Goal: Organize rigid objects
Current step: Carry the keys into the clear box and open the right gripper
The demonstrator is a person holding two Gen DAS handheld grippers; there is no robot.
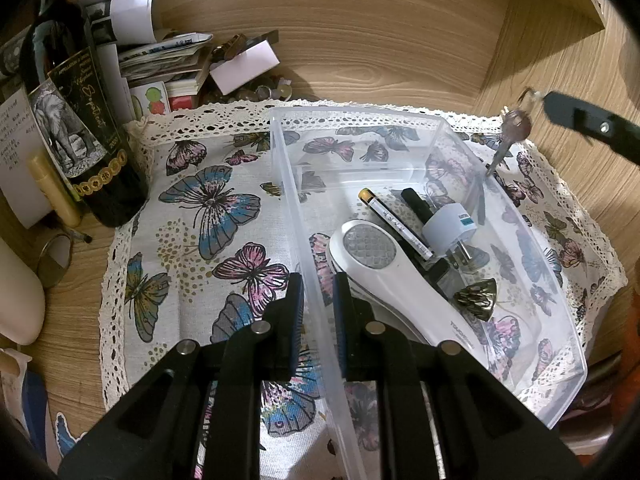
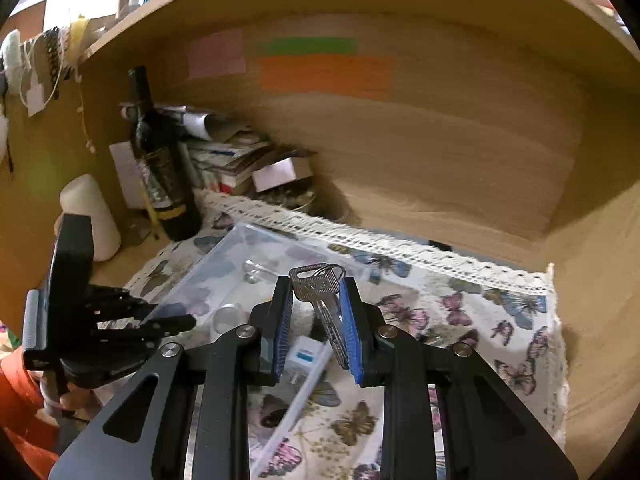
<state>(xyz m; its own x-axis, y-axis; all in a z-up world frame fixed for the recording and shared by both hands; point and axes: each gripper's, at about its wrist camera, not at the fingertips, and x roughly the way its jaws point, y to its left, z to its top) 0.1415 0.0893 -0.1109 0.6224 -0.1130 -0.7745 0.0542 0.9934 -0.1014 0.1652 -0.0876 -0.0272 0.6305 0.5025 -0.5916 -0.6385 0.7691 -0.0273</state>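
Note:
A clear plastic box (image 1: 460,132) sits on a butterfly cloth (image 1: 208,208). In it lie a white handheld device (image 1: 400,280), a white plug adapter (image 1: 450,228), a pen (image 1: 394,222), a black marker (image 1: 416,204) and a small metal shell-shaped piece (image 1: 478,296). My left gripper (image 1: 318,292) straddles the box's left wall, its blue pads (image 1: 298,312) close on either side of it. My right gripper (image 2: 318,300) is shut on a silver key (image 2: 320,292); in the left wrist view the key (image 1: 514,128) hangs tip-down over the box's far right rim.
A dark wine bottle (image 1: 80,120) stands at the cloth's left edge beside stacked booklets and cards (image 1: 176,64). A white cylinder (image 2: 92,216) stands further left. Wooden shelf walls close the back and right side (image 1: 540,60). Sticky notes (image 2: 324,72) hang on the back wall.

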